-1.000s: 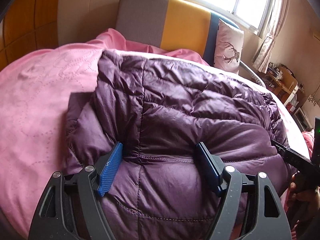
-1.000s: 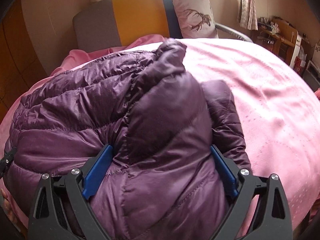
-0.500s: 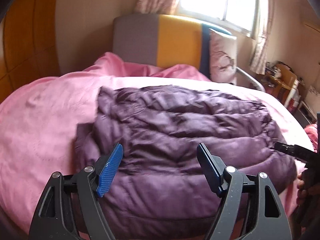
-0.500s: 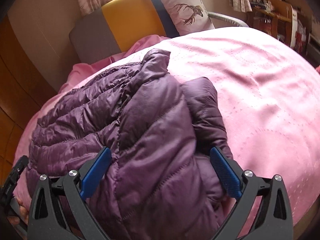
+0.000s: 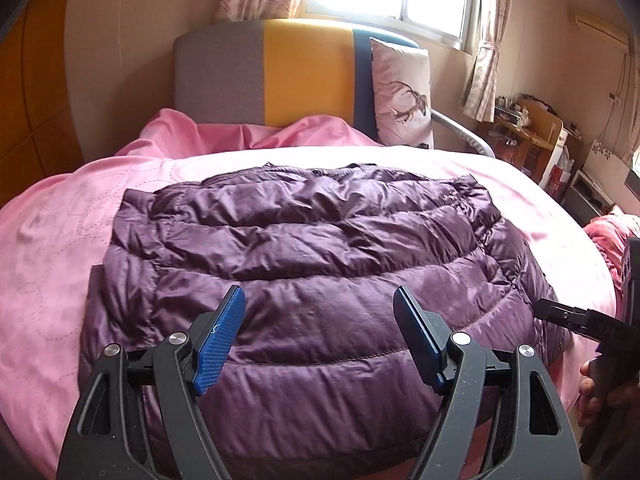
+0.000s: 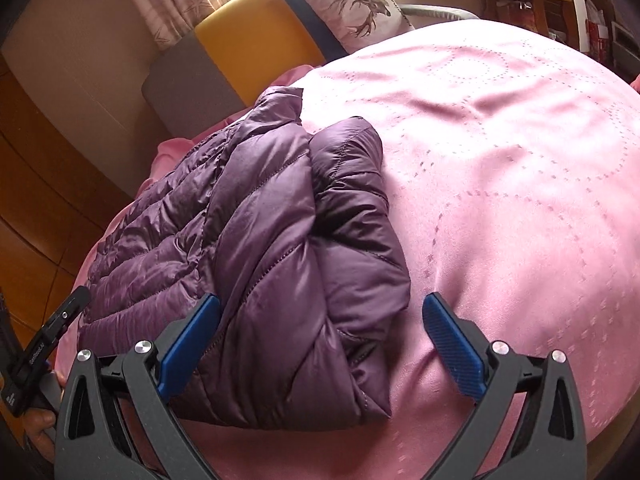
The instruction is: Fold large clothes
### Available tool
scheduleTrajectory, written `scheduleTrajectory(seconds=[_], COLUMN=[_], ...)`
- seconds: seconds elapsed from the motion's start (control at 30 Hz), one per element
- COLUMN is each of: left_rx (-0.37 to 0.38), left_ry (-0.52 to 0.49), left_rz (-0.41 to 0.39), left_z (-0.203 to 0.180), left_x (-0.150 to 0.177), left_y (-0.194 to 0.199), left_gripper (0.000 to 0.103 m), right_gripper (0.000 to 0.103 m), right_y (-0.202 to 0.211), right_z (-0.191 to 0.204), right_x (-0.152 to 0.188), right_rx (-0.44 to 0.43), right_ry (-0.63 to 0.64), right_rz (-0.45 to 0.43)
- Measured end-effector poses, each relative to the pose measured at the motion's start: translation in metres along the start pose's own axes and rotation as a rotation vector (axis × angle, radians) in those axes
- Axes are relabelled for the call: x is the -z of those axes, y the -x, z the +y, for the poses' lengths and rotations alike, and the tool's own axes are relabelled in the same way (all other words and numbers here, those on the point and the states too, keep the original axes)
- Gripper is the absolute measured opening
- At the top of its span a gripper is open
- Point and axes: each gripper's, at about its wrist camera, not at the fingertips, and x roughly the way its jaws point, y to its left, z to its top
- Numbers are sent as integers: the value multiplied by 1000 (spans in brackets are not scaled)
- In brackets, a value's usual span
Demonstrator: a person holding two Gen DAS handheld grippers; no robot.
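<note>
A purple quilted down jacket (image 5: 320,264) lies folded into a thick bundle on the pink bedspread (image 5: 60,248). My left gripper (image 5: 320,320) is open and empty, held above the jacket's near edge. My right gripper (image 6: 320,328) is open and empty, above the jacket's (image 6: 260,240) right end, where a folded sleeve (image 6: 352,200) lies on top. The right gripper's tip also shows at the right edge of the left wrist view (image 5: 560,314). The left gripper's tip shows at the left edge of the right wrist view (image 6: 68,312).
A grey, yellow and blue headboard (image 5: 280,76) and a deer-print pillow (image 5: 404,96) stand at the far end of the bed. A cluttered wooden desk (image 5: 528,136) is at the right. A wooden wardrobe (image 6: 48,168) flanks the left. Bare pink bedspread (image 6: 520,180) lies right of the jacket.
Both grippers have pulled back and up from the jacket, which they pressed into a second ago. The jacket now lies free on the bed, and more of the room shows.
</note>
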Motion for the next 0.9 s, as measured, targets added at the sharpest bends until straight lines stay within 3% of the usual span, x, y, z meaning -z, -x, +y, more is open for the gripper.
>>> scheduleTrajectory(seconds=[0.27,0.5,0.67,0.7,0.77,0.83,0.9], left_rx=[24,39,50,52,60,67,72], left_ry=[1,21,28,30,36,38,43], left_rz=[44,74,87,88,91,92,93], left_z=[-7,-7,-6,-6,-5,-4,-3], left_x=[3,4,9,10,11,13,15], left_y=[-14,-29,-39,-40,-43,-46,-48], left_gripper=[75,75,75,75,75,75,75], right_gripper=[101,101,100,97,83,54,44], right_y=[-5,-12,-19,-20,-22,-24,-24], right_z=[-4,2,8,9,12,16,23], right_x=[2,-3,-3,-3,-3,-3,-1], right_rx=[-33,-140,-138,-137,-119,-146,-158], right_ry=[9,10,25,25,39,44,50], right_rz=[0,36,47,48,53,75,84])
